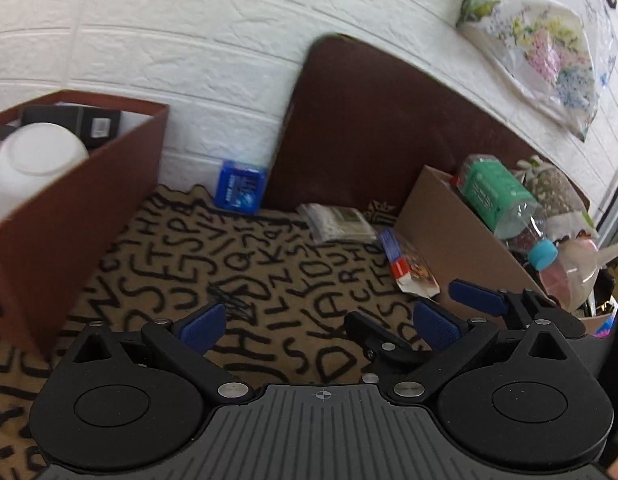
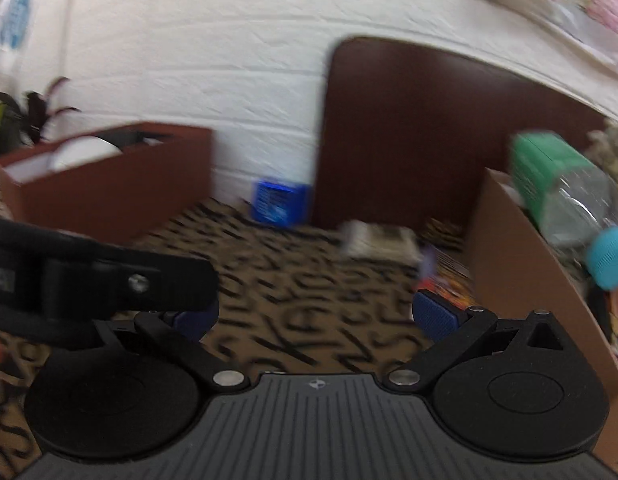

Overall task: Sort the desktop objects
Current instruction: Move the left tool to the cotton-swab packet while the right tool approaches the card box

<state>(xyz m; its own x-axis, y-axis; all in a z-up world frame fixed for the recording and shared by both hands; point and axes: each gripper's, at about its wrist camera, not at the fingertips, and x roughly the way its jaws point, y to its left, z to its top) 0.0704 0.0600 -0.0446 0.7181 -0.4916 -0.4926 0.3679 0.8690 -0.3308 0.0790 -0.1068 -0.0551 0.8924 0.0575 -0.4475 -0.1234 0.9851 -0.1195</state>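
Left wrist view shows the left gripper (image 1: 323, 326) with its fingers spread wide and nothing between them, hovering above the table (image 1: 157, 280), which is covered with a cloth printed with black letters. In the lower right of this frame the right gripper (image 1: 417, 312) is seen from the side, just beside the left one; its fingers are also far apart and hold nothing. The right wrist view is blurred, but it shows the same wide gap and no object inside.

The loose things lie in the middle of the frame: a blue box (image 1: 239, 190) standing against the white wall, a clear packet (image 1: 339, 222) lying flat, and a small red and white carton (image 1: 407, 266) just beside the cardboard box (image 1: 461, 240). That box, at the right, is already full, with a plastic bottle (image 1: 505, 204) lying on top. A red-brown box (image 1: 73, 184) at the left holds a white bowl (image 1: 35, 160).

I judge that the step in hand is to reach for one of these three things, probably the carton, as it is nearest to the right gripper. To do it well, the gripper should come down over the narrow width of the carton, not its length. The carton lies tight against the cardboard wall, so one finger may hit that wall; approaching from the open side of the table seems safer. The left gripper should keep apart so the two do not collide.
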